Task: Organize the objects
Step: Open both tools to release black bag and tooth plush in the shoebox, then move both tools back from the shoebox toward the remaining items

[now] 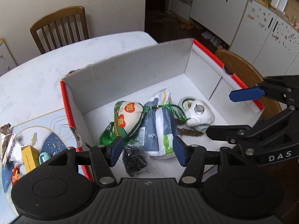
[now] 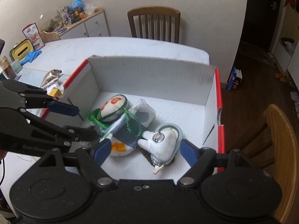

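A white cardboard box with red edges stands on the table. On its floor lie an embroidered sachet with a green tassel, a grey-and-white pouch, a white tooth-shaped plush and a black packet in clear wrap. My left gripper hovers open over the black packet, its pads clear of it. My right gripper is open above the tooth plush, not touching it. Each gripper shows in the other's view: the right gripper and the left gripper.
Left of the box, a patterned mat carries a yellow carton, a silver wrapper and small trinkets. Wooden chairs stand at the far side and at the right. A sideboard lines the wall.
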`<state>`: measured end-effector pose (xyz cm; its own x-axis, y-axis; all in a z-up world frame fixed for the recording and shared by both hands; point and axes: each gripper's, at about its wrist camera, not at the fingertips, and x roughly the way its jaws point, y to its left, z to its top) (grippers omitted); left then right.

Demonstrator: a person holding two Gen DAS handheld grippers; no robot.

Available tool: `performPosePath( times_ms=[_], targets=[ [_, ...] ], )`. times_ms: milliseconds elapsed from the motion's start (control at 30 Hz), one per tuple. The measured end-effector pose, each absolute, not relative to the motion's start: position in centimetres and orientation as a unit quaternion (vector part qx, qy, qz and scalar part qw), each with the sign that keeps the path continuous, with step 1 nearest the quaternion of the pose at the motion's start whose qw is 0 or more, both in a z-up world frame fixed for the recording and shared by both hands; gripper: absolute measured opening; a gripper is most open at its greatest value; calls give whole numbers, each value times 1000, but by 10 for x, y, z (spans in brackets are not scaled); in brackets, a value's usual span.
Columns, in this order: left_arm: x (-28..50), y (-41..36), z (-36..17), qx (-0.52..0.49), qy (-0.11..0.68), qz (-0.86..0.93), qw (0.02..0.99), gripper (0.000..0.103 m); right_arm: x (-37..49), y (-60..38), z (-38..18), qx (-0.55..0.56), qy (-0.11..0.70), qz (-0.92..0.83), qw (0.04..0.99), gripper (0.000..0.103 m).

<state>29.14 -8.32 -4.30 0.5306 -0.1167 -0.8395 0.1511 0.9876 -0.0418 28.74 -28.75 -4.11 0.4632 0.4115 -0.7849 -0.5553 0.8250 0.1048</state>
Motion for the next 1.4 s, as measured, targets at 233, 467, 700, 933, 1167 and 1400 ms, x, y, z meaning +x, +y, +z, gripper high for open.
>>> performPosePath(
  times_ms=[233,467,700,933,1167,1400],
  targets=[
    [276,-73,-21,3,451,-77,889,62,270,-290,-12,-68,406,298,861,88],
    [261,-61,-2,-18,423,-83,902,73,254,-284,5,-67,385,301,870,93],
    [243,-43,8,-35,405,-83,910,82,242,-271,16,-66,383,299,872,96],
    [227,-16,16,-44,392,-83,915,84,229,-249,23,-68,378,296,874,98],
    [218,20,21,-61,384,-84,917,86,220,-221,29,-71,377,296,875,100],
    [214,67,23,-83,373,-68,921,103,214,-187,32,-75,377,296,875,100]
  ],
)
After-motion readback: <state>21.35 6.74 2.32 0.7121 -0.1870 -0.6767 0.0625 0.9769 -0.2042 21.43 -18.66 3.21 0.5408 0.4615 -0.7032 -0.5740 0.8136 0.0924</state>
